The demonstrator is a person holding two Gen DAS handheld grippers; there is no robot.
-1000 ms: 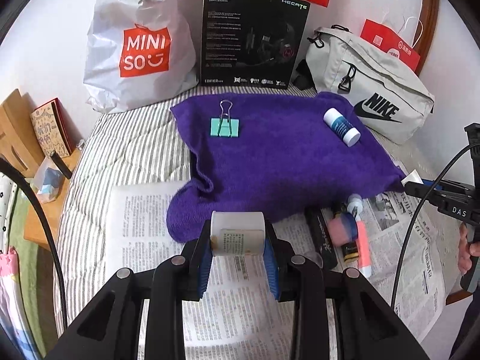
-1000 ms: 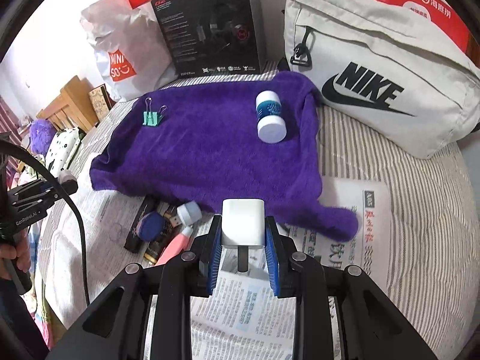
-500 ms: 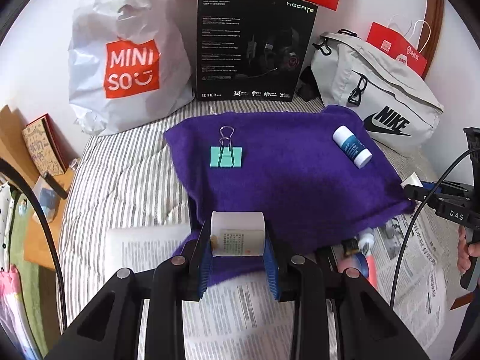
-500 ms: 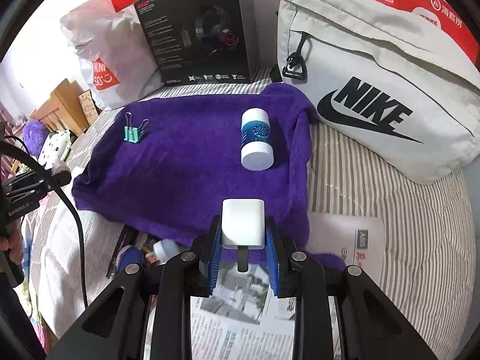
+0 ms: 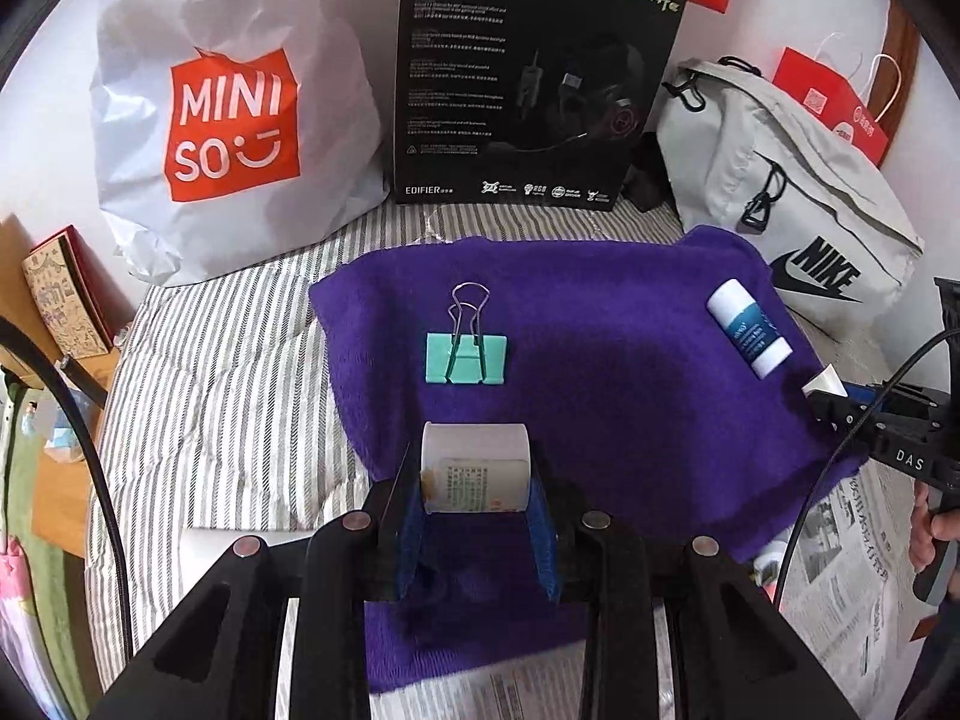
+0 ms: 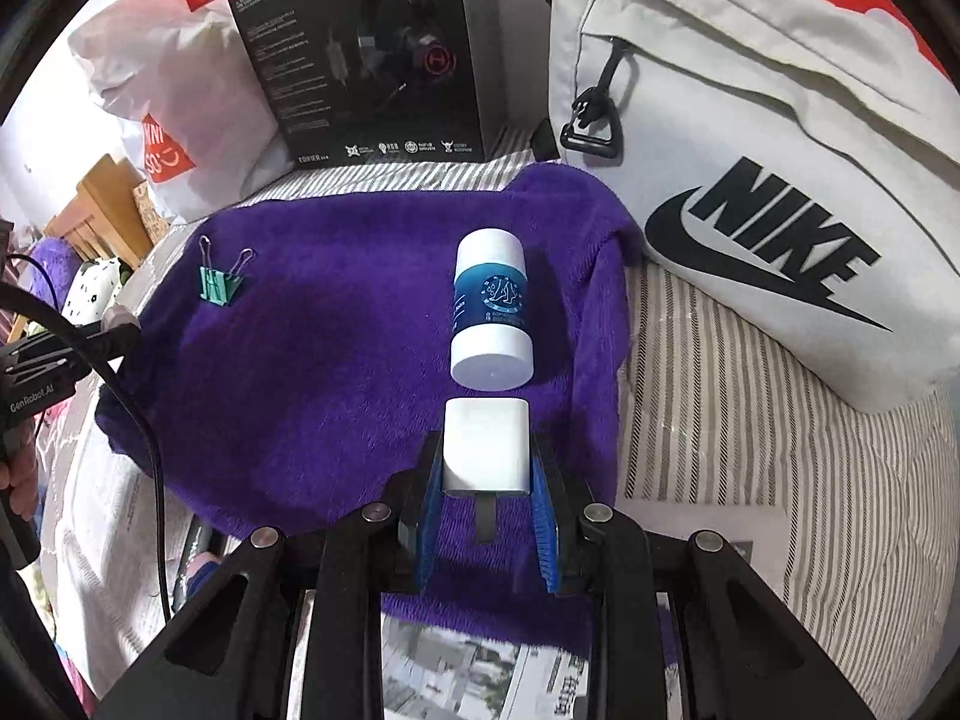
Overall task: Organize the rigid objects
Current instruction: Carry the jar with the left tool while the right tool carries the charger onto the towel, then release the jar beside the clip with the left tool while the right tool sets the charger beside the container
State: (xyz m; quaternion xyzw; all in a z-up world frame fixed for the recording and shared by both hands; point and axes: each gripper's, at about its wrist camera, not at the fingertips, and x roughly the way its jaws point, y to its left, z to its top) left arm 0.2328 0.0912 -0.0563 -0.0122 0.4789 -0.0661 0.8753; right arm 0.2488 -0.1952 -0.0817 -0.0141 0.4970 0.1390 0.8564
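Observation:
A purple towel point(image 5: 630, 360) point(image 6: 336, 348) lies spread on the striped bed. On it lie a green binder clip point(image 5: 465, 355) point(image 6: 217, 283) and a blue-and-white bottle point(image 5: 748, 327) point(image 6: 492, 312). My left gripper point(image 5: 475, 474) is shut on a white labelled jar point(image 5: 475, 467), held over the towel's near edge, just in front of the clip. My right gripper point(image 6: 487, 456) is shut on a white charger plug point(image 6: 486, 445), held over the towel just in front of the bottle. Each gripper shows at the edge of the other's view.
A Miniso bag point(image 5: 228, 114), a black headset box point(image 5: 534, 72) and a grey Nike bag point(image 6: 750, 168) stand along the wall behind the towel. Newspaper point(image 5: 840, 546) with small items lies at the near side. A wooden bedside stand point(image 5: 48, 324) is at the left.
Both grippers have moved forward from above the newspaper to over the towel, carrying the jar and the plug. The clip and the bottle now lie much closer.

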